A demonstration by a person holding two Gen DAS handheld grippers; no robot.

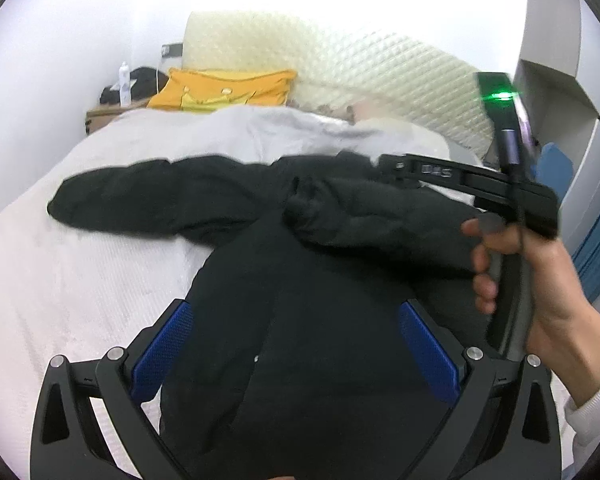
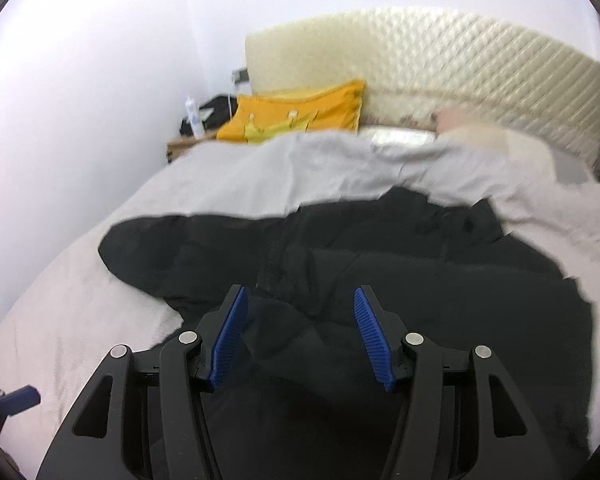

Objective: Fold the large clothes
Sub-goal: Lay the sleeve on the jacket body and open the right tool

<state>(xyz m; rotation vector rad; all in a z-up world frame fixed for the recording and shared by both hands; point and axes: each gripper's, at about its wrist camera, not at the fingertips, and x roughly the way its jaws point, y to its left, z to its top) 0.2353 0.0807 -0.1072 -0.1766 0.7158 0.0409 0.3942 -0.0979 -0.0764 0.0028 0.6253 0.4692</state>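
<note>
Jaws first: your left gripper [image 1: 296,344] stands wide apart over the black jacket [image 1: 300,280], cloth lying under and between the blue pads [image 1: 428,352], pads not pressing it. Your right gripper [image 2: 300,336] is spread about half way, nothing pinched; its pads [image 2: 232,336] hang above the jacket [image 2: 380,300] without squeezing it.

Jacket lies on the bed [image 1: 60,280], body at the near edge under both grippers. One sleeve [image 1: 140,196] runs out flat toward the bed's left side. The other sleeve is folded across the chest, its cuff [image 1: 304,200] near the jacket's middle.

From the left camera, your right hand [image 1: 540,276] grips the other tool's handle at the right side, just beside the folded sleeve; white cuff of your own sleeve [image 1: 596,412] shows at the wrist. A green light glows on that tool.

Farther back, a grey blanket [image 2: 300,168] covers the bed beyond the jacket. At the head end, an orange pillow [image 2: 300,114] leans on the cream quilted headboard [image 2: 460,56]. Left of it, a nightstand [image 2: 180,146] holds a white bottle [image 2: 194,116] and something dark, too blurred to identify.
</note>
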